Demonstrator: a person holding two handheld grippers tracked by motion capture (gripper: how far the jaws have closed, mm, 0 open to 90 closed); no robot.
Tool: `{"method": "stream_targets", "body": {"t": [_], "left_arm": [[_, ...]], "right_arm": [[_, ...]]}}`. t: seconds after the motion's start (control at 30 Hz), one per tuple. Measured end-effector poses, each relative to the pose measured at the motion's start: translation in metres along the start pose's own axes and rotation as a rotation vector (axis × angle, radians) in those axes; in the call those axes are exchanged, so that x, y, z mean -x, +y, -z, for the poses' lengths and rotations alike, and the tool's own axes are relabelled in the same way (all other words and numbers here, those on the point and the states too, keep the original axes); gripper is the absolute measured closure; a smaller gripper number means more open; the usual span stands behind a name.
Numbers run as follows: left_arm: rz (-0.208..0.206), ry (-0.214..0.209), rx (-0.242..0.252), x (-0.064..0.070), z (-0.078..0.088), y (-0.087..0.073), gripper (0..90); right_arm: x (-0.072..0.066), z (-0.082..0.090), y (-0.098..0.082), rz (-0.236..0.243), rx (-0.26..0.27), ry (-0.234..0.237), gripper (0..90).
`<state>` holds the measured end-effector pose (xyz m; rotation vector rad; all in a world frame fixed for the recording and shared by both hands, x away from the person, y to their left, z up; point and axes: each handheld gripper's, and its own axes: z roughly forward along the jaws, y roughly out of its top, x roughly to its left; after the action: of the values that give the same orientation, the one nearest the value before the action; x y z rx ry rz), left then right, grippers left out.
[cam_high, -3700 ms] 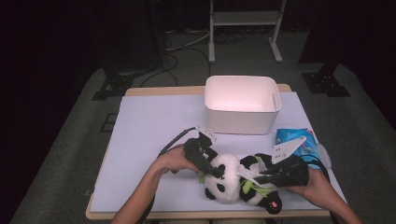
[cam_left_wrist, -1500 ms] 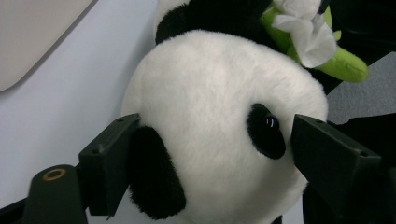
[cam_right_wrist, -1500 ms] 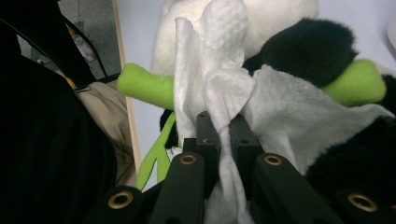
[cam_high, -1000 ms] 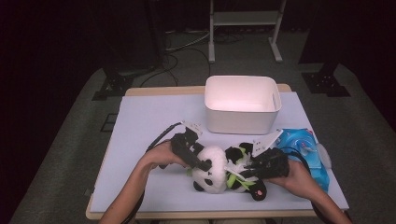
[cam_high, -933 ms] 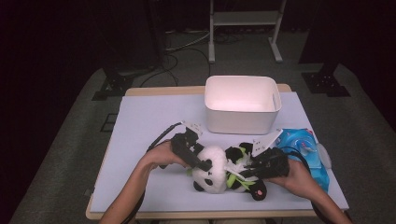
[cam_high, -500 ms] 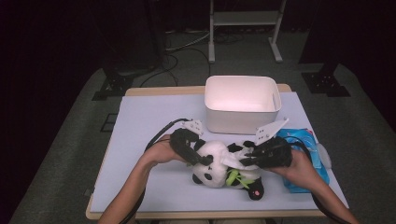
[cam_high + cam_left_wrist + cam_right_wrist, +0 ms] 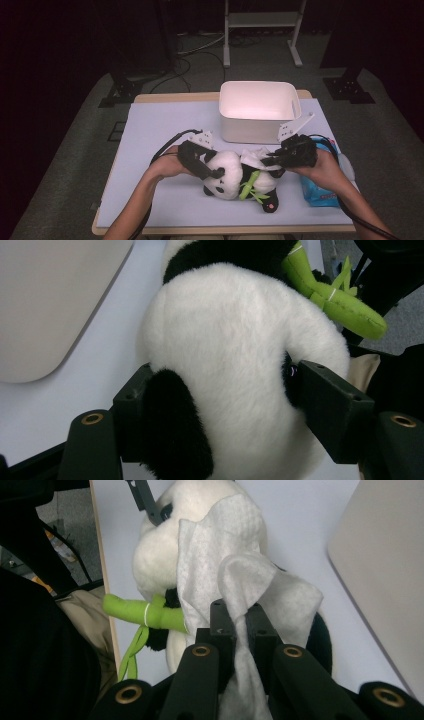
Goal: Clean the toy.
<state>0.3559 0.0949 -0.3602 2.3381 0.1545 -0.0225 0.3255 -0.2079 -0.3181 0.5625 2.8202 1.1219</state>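
Up close, my left gripper has its two black jaws on either side of the panda toy's white head, one pad by the black ear, the other pressed into the fur on the far side; the jaws have just been closing, and the head sits between them, gripped. That same view also catches the green bamboo stalk sewn to the panda and a corner of the white bin, which from here is only a pale curved slab.

From above, the layout becomes clear: the panda toy lies on its side on the lavender table mat, just in front of the white bin, with my left gripper at its head and my right gripper over its body. A blue packet lies under my right forearm near the mat's edge.

My right gripper has its jaws drawn narrow, pinching a white wipe between them. In the right gripper view the wipe's dimpled weave shows as it drapes over the panda's pale face; from above it is only a small white crumple on the toy. Whether the wipe touches the fur all along I cannot tell.
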Motion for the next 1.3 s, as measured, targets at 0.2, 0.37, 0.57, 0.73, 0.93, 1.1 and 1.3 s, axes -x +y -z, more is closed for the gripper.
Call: {"method": "stream_targets", "body": {"t": [0.2, 0.37, 0.57, 0.73, 0.93, 1.1, 1.3], "left_arm": [[0.072, -0.015, 0.011, -0.002, -0.002, -0.003, 20.4], [0.159, -0.032, 0.012, -0.007, -0.002, 0.000, 11.4], [0.219, -0.072, -0.010, -0.012, -0.009, 0.003, 6.4], [0.216, -0.089, -0.045, -0.012, -0.019, 0.004, 4.5], [0.129, -0.056, -0.030, -0.006, -0.012, 0.005, 20.4], [0.059, -0.026, -0.008, -0.004, -0.008, 0.008, 24.1], [-0.053, 0.009, 0.020, 0.000, -0.003, 0.013, 25.9]], "right_arm": [[-0.001, -0.004, -0.007, -0.020, -0.014, 0.025, 84.6], [-0.001, -0.005, -0.011, -0.030, -0.006, 0.033, 84.6], [-0.002, -0.004, -0.014, -0.026, -0.002, 0.036, 84.6], [-0.006, -0.006, -0.014, -0.011, -0.003, 0.044, 84.6], [-0.009, -0.005, -0.010, 0.005, -0.004, 0.040, 84.5], [-0.010, 0.001, 0.001, 0.025, 0.021, 0.019, 84.5], [-0.006, 0.004, 0.009, 0.030, 0.035, -0.008, 84.4]]}}
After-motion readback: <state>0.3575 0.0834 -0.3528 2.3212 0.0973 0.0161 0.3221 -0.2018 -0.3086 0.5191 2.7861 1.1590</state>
